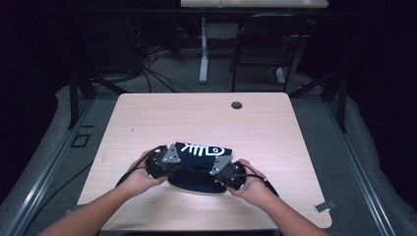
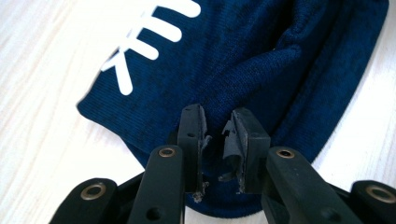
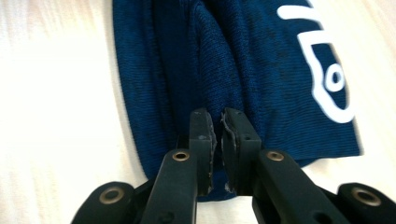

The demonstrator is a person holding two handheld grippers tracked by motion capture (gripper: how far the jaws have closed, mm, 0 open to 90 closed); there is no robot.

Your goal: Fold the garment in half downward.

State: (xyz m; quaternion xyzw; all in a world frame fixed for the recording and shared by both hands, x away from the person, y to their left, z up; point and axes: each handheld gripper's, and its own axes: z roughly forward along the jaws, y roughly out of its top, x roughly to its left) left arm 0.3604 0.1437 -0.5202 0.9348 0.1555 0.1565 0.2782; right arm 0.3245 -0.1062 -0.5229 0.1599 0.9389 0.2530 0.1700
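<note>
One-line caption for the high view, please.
Two hand-held tools, left and right, meet a folded navy garment on a wooden table.

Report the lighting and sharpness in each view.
High view: dim surroundings, light pooled on the table, navy garment nearly black. Left gripper view: knit weave sharp, bright tabletop. Right gripper view: table overexposed at left, white print slightly soft.
</note>
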